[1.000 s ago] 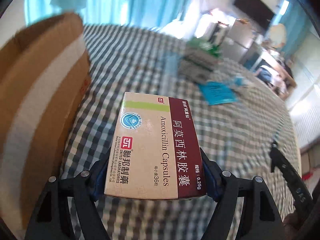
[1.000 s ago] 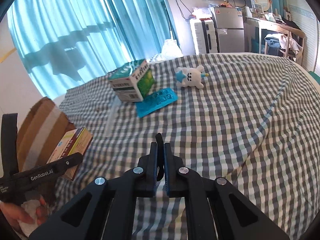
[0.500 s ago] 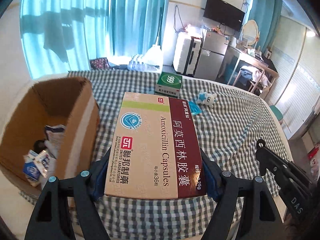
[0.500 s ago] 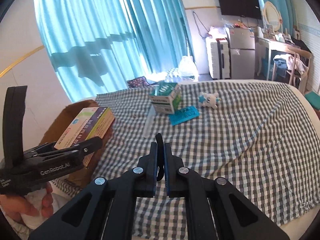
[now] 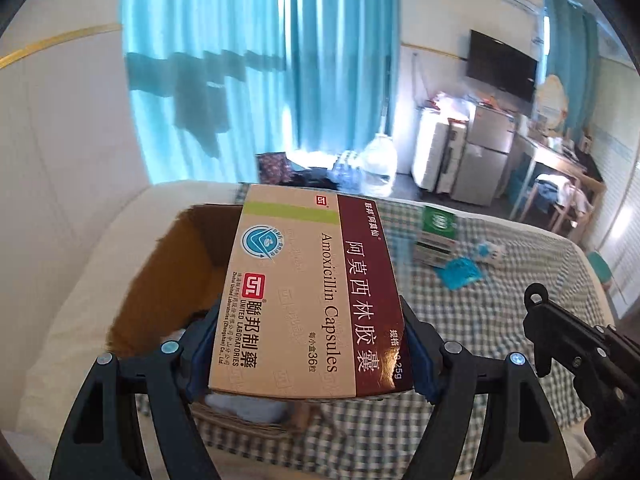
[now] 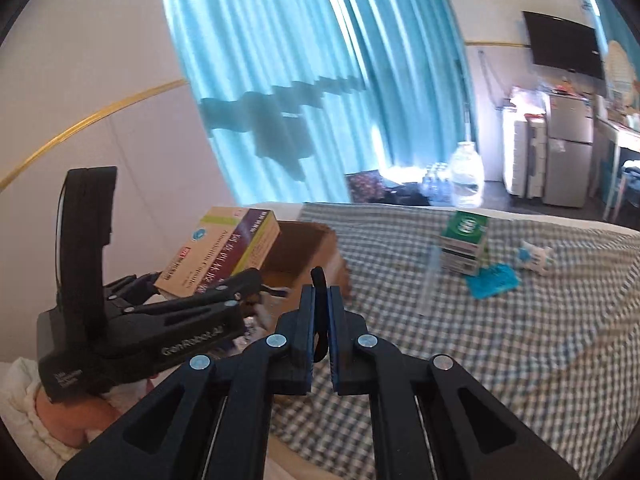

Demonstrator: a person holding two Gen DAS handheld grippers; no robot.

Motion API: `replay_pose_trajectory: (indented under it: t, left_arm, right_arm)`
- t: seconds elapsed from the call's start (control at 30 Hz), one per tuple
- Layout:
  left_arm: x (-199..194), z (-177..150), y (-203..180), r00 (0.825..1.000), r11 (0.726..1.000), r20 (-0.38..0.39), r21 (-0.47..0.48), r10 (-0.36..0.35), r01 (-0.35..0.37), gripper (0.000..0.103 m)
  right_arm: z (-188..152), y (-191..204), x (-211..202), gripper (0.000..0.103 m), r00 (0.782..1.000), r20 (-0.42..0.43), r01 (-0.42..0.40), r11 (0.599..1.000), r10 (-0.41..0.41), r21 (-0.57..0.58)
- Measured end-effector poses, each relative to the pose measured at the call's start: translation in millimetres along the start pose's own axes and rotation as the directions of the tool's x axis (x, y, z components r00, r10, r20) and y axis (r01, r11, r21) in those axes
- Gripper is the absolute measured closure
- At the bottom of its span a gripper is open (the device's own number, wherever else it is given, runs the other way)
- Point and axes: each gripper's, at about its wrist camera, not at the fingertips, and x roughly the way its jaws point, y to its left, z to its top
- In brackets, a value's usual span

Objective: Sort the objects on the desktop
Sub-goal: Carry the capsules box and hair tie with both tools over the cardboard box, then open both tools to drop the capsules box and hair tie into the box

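Note:
My left gripper is shut on a tan and maroon Amoxicillin capsule box and holds it in the air above the open cardboard box. In the right wrist view the same medicine box hangs over the cardboard box. My right gripper is shut and empty, raised over the checked cloth. On the cloth stand a green and white carton, a blue blister pack and a small white plush toy.
The cardboard box holds several small items, mostly hidden. A clear plastic strip lies on the cloth left of the carton. Behind the bed are teal curtains, a large water bottle, a fridge and a desk.
My left gripper has risen and swung left with the medicine box, from beside the cardboard box to above its opening. My right gripper has lifted and stays shut.

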Motion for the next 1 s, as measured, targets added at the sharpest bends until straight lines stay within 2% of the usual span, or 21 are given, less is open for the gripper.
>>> replay_pose_trajectory:
  t: [0.27,0.47,0.6,0.67,0.73,0.77,0.8,1.0]
  left_arm:
    - [37.4,-1.1,75.0,0.995,0.993,-0.036,-0.064,0.097,-0.099,0.025]
    - [64.0,-14.5,109.4,0.987,0.984,-0.088,-0.102,0.137,-0.145,0.025]
    - [72.0,-22.9,123.2,0.984,0.981,-0.116,-0.125,0.136,-0.150,0.024]
    - [72.2,-26.7,123.4,0.985,0.982,-0.116,-0.125,0.128,-0.142,0.023]
    - [72.6,-28.8,120.8,0.985,0.984,-0.115,-0.116,0.124,-0.138,0.015]
    - [72.3,-29.6,119.9,0.985,0.983,-0.115,-0.112,0.133,-0.145,0.008]
    - [71.8,-30.0,119.4,0.984,0.982,-0.112,-0.111,0.141,-0.153,0.003]
    - [66.8,-34.9,114.3,0.983,0.982,-0.130,-0.117,0.133,-0.148,0.002]
  right_arm:
    - [18.4,58.9,71.5,0.097,0.987,-0.073,-0.145,0.989,0.142,-0.040]
    - [22.3,88.2,125.5,0.097,0.974,-0.133,-0.192,0.979,0.183,-0.062]
    - [22.7,97.6,148.2,0.094,0.968,-0.156,-0.206,0.977,0.196,-0.052]
    - [23.8,97.9,158.5,0.086,0.968,-0.159,-0.201,0.979,0.192,-0.038]
    - [24.7,93.2,161.7,0.049,0.970,-0.161,-0.188,0.982,0.185,-0.005]
    - [25.1,89.0,161.2,0.044,0.970,-0.153,-0.186,0.982,0.186,0.016]
    - [25.4,84.7,158.7,0.044,0.973,-0.136,-0.184,0.982,0.187,0.036]
    - [30.6,50.8,134.5,0.043,0.987,-0.080,-0.134,0.988,0.140,0.077]
